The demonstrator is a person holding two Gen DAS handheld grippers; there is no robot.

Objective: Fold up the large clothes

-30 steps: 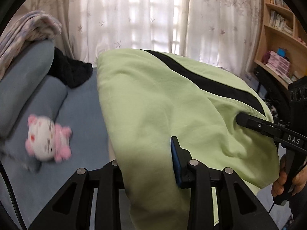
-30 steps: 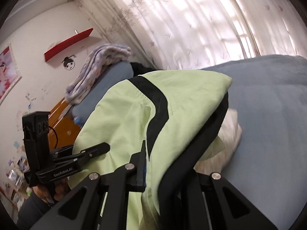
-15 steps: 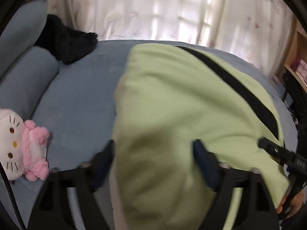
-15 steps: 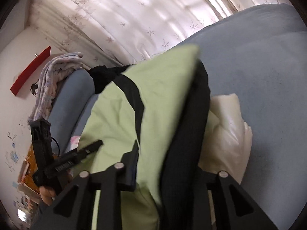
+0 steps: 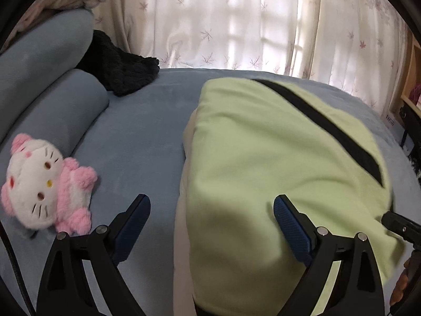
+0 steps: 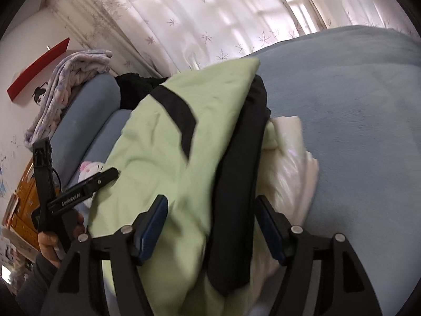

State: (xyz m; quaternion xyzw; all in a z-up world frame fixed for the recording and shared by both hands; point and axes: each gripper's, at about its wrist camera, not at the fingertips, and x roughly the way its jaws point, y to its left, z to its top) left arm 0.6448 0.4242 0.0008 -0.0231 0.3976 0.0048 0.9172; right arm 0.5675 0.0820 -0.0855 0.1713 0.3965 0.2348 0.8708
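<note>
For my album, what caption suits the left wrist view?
Left gripper, jaws opening, letting a folded green jacket settle on the blue bed beside a plush cat.

Both wrist views close, angled down; share green garment (image 5: 276,158) (image 6: 168,142), curtains (image 5: 236,18).

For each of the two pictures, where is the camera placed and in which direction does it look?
Left wrist: sits on the left gripper, looks down across the bed toward the curtain; the person's other hand shows at bottom right.
Right wrist: sits on the right gripper, looks over the green garment toward the pillows; the hand holding the left gripper shows.
Both views share the garment, plush toy and curtain; both jaws are opening around the fabric.
</note>
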